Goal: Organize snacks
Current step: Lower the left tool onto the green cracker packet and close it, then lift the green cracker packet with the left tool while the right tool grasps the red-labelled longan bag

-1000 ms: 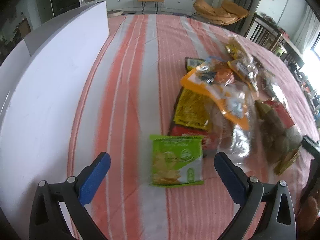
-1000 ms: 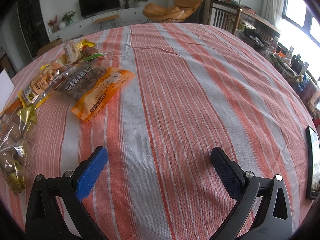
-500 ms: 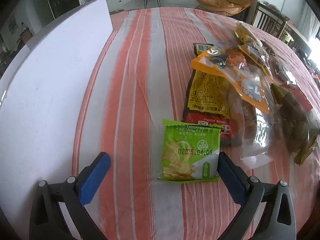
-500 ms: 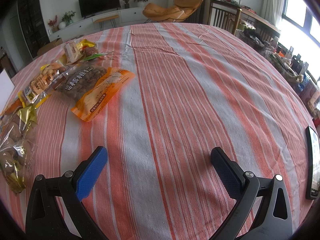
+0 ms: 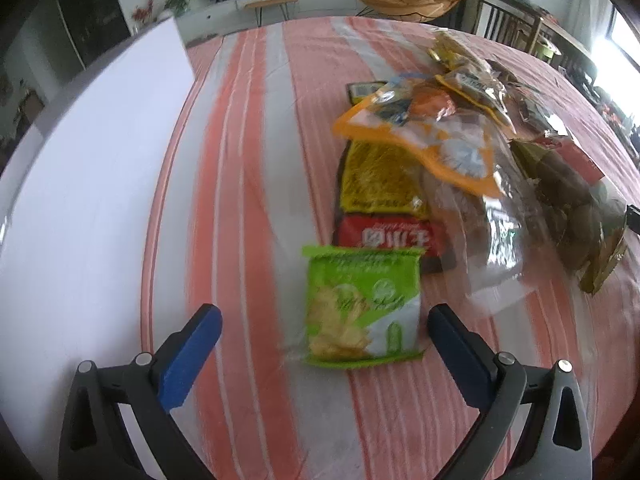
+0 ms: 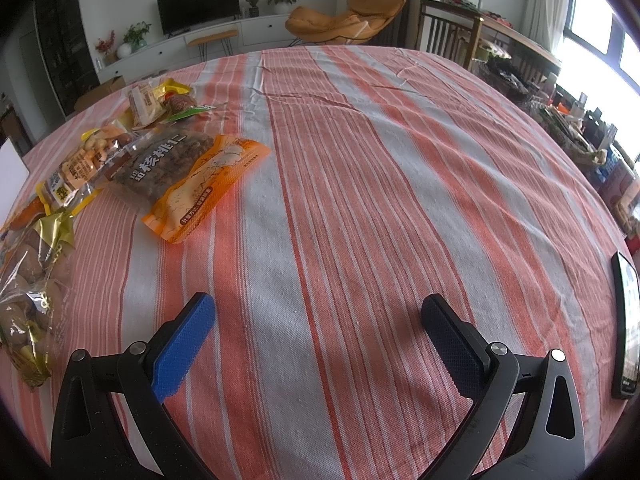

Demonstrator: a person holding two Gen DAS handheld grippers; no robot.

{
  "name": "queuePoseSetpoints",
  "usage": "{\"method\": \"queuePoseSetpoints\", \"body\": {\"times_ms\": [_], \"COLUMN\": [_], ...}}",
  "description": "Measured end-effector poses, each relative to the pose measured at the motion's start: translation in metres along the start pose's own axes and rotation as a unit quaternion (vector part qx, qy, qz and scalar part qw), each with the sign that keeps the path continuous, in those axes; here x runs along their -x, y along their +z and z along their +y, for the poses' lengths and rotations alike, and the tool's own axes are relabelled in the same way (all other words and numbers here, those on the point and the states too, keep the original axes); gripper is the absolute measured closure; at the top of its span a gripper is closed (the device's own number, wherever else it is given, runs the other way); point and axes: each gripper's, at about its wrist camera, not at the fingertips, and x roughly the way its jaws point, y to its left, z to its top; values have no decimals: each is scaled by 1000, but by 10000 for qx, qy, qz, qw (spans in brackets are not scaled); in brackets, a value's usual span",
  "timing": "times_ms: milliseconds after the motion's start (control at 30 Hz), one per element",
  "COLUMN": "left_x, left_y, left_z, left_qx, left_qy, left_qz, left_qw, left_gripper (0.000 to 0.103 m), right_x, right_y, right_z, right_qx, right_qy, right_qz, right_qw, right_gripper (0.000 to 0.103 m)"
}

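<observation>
Since the earlier frame my left hand-held gripper [image 5: 324,332] has just been closing a little; the green cracker packet [image 5: 362,306] now lies between its pads, nearer the right one, not pressed, so released. The right hand-held gripper [image 6: 318,326] hasn't moved, jaws spread over bare striped worktop [image 6: 360,200]. Beyond the green packet I see a red-and-yellow bag [image 5: 380,208], then the heap of snack bags [image 5: 460,120]. White box [image 5: 92,184] to the left. Orange walnut bag [image 6: 192,176] farther off in the right view.
</observation>
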Motion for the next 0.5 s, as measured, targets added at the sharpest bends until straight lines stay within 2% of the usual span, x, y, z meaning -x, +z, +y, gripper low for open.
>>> {"method": "queuePoseSetpoints", "body": {"times_ms": [33, 67, 100, 133, 167, 233, 400, 433, 467, 500], "left_x": [-1, -1, 0, 2, 6, 7, 27, 34, 45, 53], "left_y": [2, 3, 5, 7, 8, 6, -12, -16, -20, -23], "left_z": [-2, -3, -3, -1, -1, 2, 16, 20, 24, 26], "left_qx": [-30, -39, 10, 93, 106, 197, 661, 782, 910, 967], "left_qy": [33, 8, -125, -258, -186, -281, -564, -679, -808, -870], "left_qz": [-8, -9, -17, -52, -91, -64, -315, -398, -530, -633], "left_qw": [10000, 10000, 9999, 9996, 9997, 9994, 9957, 9938, 9912, 9895], "left_gripper": [7, 15, 31, 42, 54, 55, 55, 55, 54, 54], "right_x": [0, 0, 0, 0, 0, 0, 0, 0, -2, 1], "right_y": [0, 0, 0, 0, 0, 0, -1, 1, 8, 14], "right_z": [0, 0, 0, 0, 0, 0, 0, 0, 0, -5], "right_qx": [0, 0, 0, 0, 0, 0, 3, 90, 360, 283], "right_qy": [0, 0, 0, 0, 0, 0, 13, 108, 380, 726], "right_qz": [0, 0, 0, 0, 0, 0, 1, 32, 265, 442], "right_qw": [10000, 10000, 10000, 10000, 10000, 10000, 10000, 9999, 9983, 9960], "right_gripper": [0, 0, 0, 0, 0, 0, 0, 0, 0, 3]}}
